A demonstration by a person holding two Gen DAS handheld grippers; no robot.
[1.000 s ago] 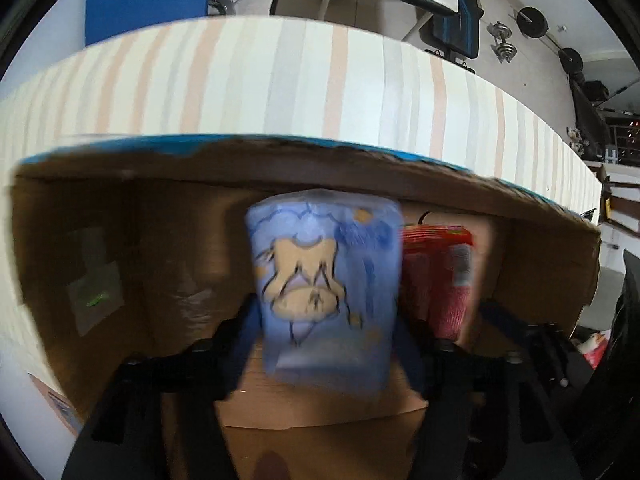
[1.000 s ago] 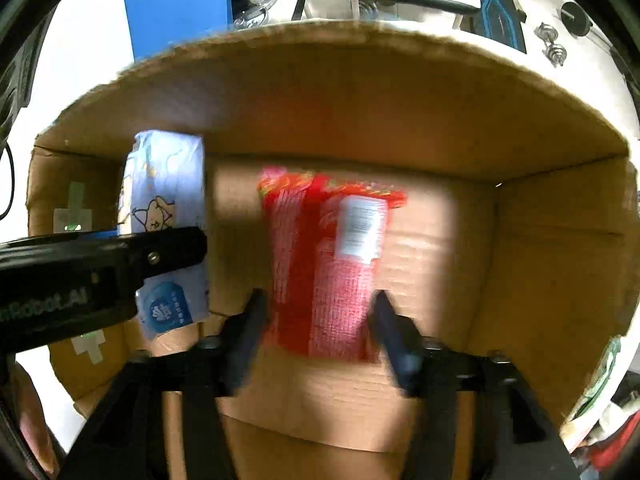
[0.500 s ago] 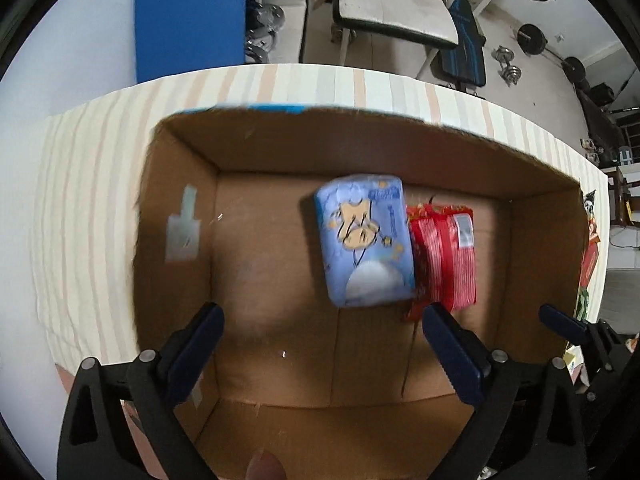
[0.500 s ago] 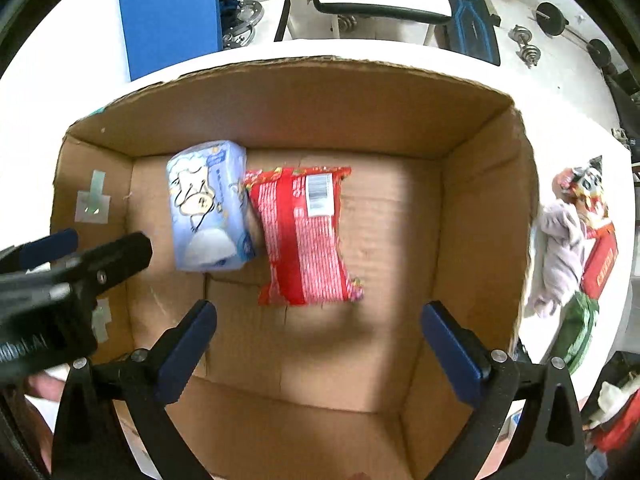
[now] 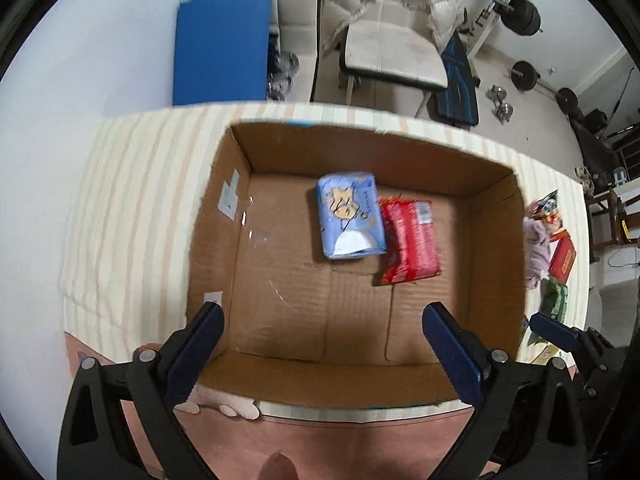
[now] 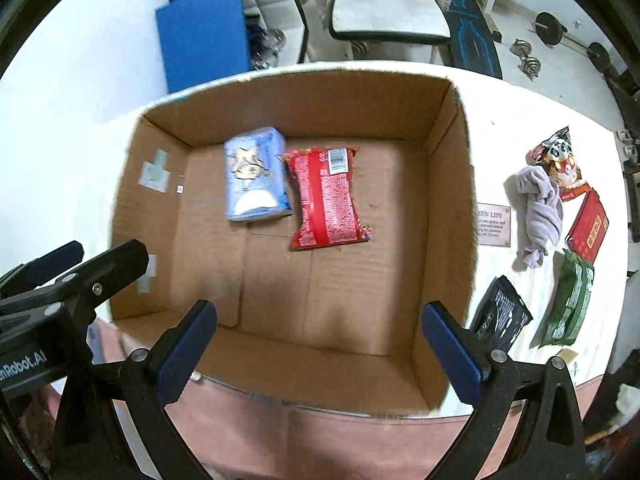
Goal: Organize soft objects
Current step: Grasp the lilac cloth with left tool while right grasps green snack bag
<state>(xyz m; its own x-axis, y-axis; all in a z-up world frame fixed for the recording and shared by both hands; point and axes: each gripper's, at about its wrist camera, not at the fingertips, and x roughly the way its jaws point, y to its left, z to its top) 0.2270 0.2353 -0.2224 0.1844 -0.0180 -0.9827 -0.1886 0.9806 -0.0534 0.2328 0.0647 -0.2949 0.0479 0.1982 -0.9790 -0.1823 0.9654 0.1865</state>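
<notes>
Left wrist view: the left claw (image 5: 320,344) hangs wide open and empty above the cardboard box (image 5: 496,248), where a blue tissue pack (image 5: 350,216) and red snack packet (image 5: 410,246) lie side by side ahead of it.

Right wrist view: the right claw (image 6: 316,340), also spread and empty, faces the box; a grey cloth (image 6: 538,208), green packet (image 6: 568,300) and black pouch (image 6: 500,316) wait on the worktop (image 6: 504,136) to its right, apparently the next pickups.

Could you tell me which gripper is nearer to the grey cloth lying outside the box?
The right gripper. The grey cloth lies on the table just right of the box, ahead of the right gripper; the left gripper hangs over the box's left half.
</notes>
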